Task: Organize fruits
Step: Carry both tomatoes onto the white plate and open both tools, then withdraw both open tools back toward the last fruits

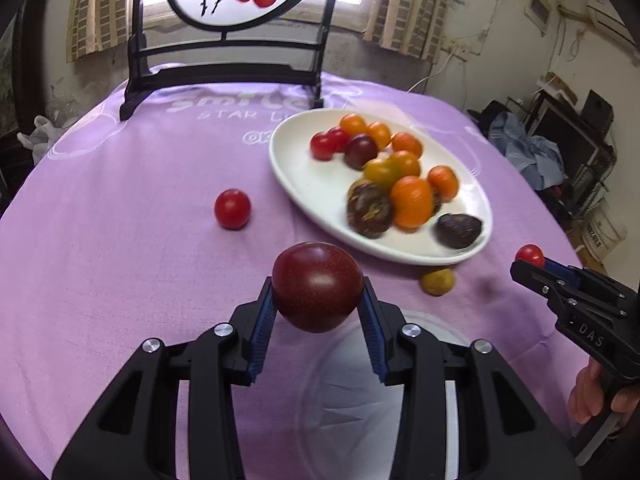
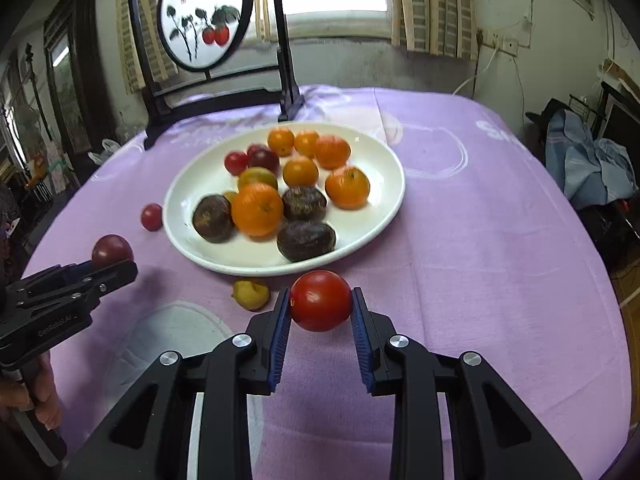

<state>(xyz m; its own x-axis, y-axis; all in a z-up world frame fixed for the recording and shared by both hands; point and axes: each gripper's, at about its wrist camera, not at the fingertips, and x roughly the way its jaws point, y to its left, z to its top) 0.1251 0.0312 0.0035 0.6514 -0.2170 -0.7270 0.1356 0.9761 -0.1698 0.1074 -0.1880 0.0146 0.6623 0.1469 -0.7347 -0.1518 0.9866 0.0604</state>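
Observation:
My left gripper [image 1: 318, 300] is shut on a dark red plum [image 1: 318, 286], held just above the purple cloth; the right wrist view shows that plum [image 2: 112, 250] at the left. My right gripper [image 2: 320, 306] is shut on a red tomato [image 2: 320, 300], its blue pads pressing both sides; the same tomato [image 1: 530, 255] appears at the right edge of the left wrist view. Beyond both lies a white oval plate [image 1: 304, 184] [image 2: 372, 160] with several oranges, dark fruits and small red tomatoes. A loose red tomato [image 1: 232, 209] [image 2: 152, 217] and a small yellowish fruit [image 1: 437, 281] [image 2: 251, 294] lie on the cloth.
A clear glass dish [image 1: 360, 408] [image 2: 168, 340] sits on the cloth under the grippers. A black framed painted screen [image 1: 224, 60] [image 2: 208, 60] stands at the table's far edge. A person's hand [image 1: 588, 396] holds the right gripper's handle. Clutter lies beyond the right table edge.

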